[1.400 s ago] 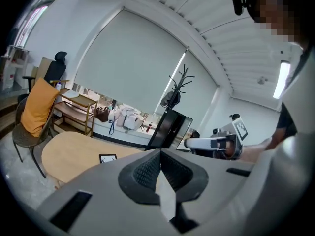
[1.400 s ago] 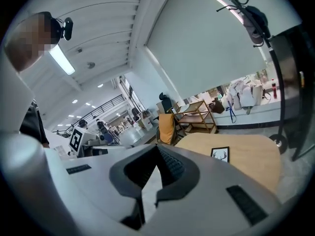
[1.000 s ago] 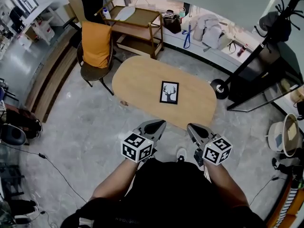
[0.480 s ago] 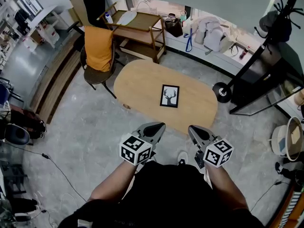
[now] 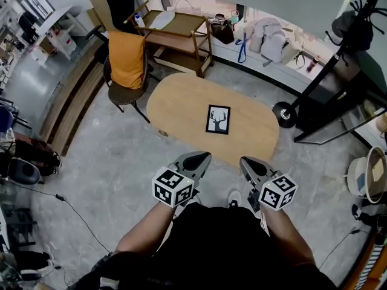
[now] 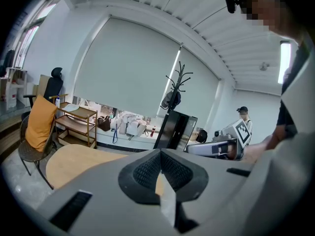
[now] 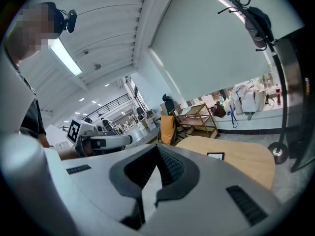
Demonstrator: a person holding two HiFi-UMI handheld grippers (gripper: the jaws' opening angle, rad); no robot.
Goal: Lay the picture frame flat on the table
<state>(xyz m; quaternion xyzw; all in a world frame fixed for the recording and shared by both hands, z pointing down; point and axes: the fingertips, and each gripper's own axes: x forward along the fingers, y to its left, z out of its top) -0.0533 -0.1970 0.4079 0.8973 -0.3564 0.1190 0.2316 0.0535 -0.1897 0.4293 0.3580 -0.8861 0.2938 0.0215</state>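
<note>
A black picture frame [image 5: 217, 119] with a deer-antler print lies flat near the middle of the oval wooden table [image 5: 175, 104]; in the right gripper view the picture frame [image 7: 215, 156] shows small on the tabletop. My left gripper [image 5: 204, 156] and right gripper [image 5: 242, 160] hover side by side in front of the table's near edge, well short of the frame. Both are shut with nothing between their jaws. In the left gripper view the left gripper [image 6: 160, 154] has its jaws pressed together, and the right gripper [image 7: 157, 150] looks the same in its own view.
A chair with an orange cushion [image 5: 126, 59] stands at the table's left end, a wooden trolley [image 5: 175, 38] behind it. A black coat stand base [image 5: 283, 113] sits by the table's right end. Bags [image 5: 269, 41] line the far wall. Cables [image 5: 66, 204] run across the floor at left.
The view has shifted slightly; table and frame sit a little right and lower in the picture. Both grippers stay shut and held in the same place before the person.
</note>
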